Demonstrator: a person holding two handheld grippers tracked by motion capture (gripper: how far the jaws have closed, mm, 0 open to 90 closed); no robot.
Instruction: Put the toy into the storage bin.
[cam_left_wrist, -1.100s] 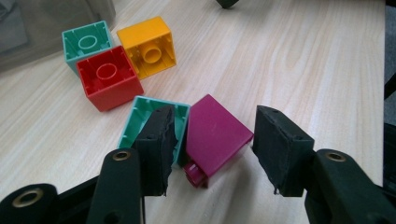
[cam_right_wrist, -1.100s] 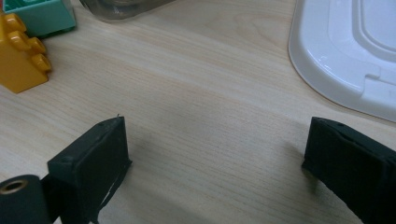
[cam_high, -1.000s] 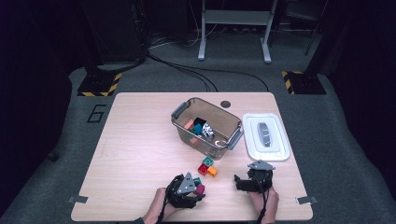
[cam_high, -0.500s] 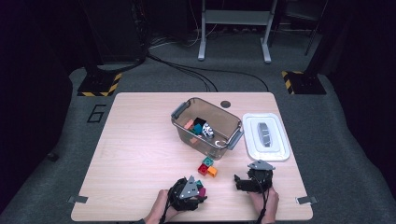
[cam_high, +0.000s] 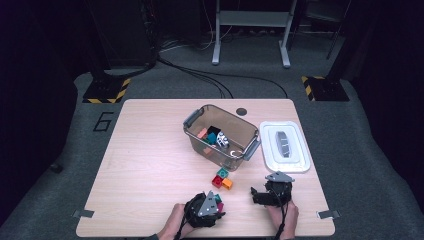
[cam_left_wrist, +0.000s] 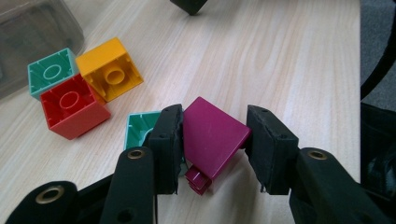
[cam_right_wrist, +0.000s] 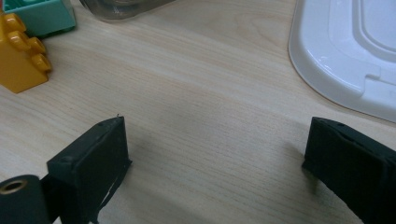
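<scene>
The left gripper (cam_left_wrist: 212, 144) has just been closing, and its fingers (cam_left_wrist: 168, 140) now pinch the magenta block (cam_left_wrist: 212, 137) on the near table (cam_high: 150, 165); it looks ready to lift toward the bin (cam_high: 192, 120). The right gripper (cam_right_wrist: 217, 158) gapes empty.

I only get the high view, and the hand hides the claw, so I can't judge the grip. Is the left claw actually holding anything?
Observer: Yes. The left claw has just been closing, and its pads press on a magenta plastic block between them.
Operator: Is the block gripped squarely?
Observer: No. It sits skewed, with one corner against the pad on the right of the left gripper view.
Operator: And the right claw?
Observer: The right claw is open over the bare wooden table, with nothing between its jaws.
</scene>
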